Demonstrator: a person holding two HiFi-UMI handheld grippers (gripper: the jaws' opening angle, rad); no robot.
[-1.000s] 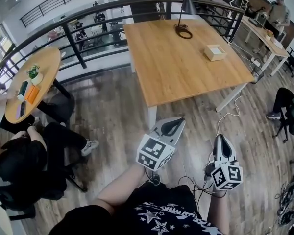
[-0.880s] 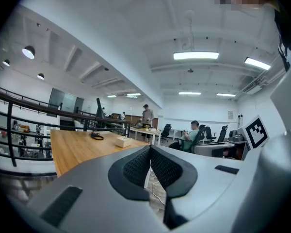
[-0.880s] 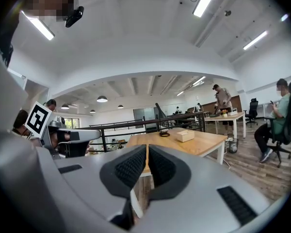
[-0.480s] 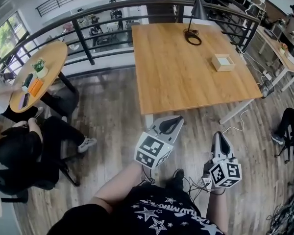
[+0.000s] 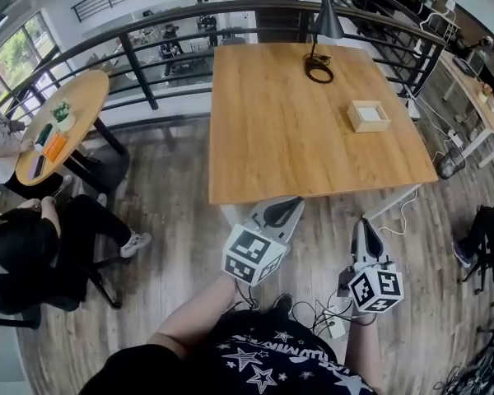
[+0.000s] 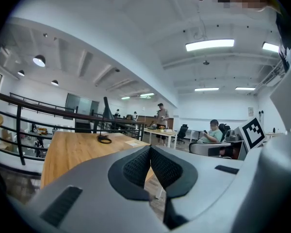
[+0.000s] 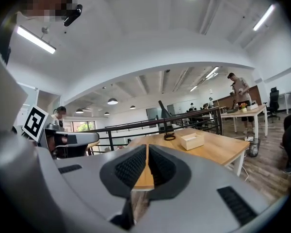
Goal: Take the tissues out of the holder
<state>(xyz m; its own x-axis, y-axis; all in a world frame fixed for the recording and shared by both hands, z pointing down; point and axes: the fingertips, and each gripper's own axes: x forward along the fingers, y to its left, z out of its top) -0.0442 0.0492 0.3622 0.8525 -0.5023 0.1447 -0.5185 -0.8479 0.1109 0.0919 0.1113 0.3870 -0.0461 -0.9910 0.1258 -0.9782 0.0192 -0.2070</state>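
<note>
Well, we start at the right gripper: its jaws are clenched together with nothing between them, and it sits just short of the table's near edge, off its right-hand corner. Our left gripper is clenched and empty too, its tip right at the table's near edge, around the middle.

From there we look across the table top. The holder, a shallow wooden box, stands on the table's right half, closer to the far edge than to ours, with the white tissues lying inside its open top. It sits well apart from both grippers, nearly straight ahead of the right one and ahead and to the right of the left one. We judge the right hand the nearer. The box looks about square, so we see no long side to favour; reaching in from above the table seems the way.
</note>
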